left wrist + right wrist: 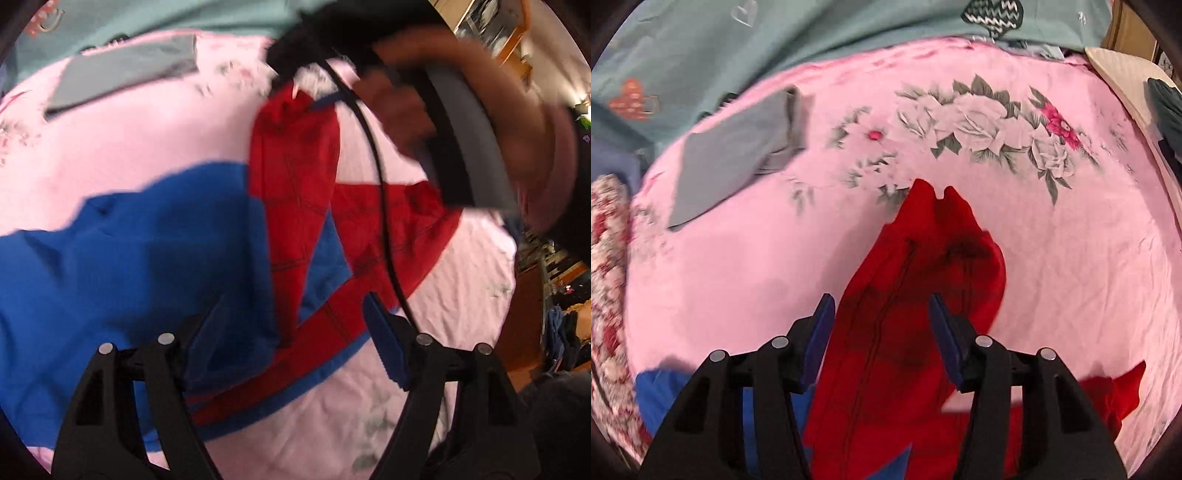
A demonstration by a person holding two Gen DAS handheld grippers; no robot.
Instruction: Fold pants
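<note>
While both tongs, left [295, 343] and right [882, 332], stand apart and empty, the red-and-blue pants [229, 251] lie mid-bed on the pink floral sheet [1071, 266]. Soft, light knit, likely slumps; pinch doubled hems or waistband edge.

Both grippers tipped down over the pants, jaws apart

The left gripper [299, 332] angles steeply down above the pants [147, 258], its blue pads spread with nothing pinched between them. The right gripper [882, 332] hangs over the red leg of the pants, pads apart either side of the cloth, not pressing. A hand [461, 122] grips the right gripper's handle beyond the pants.
</note>
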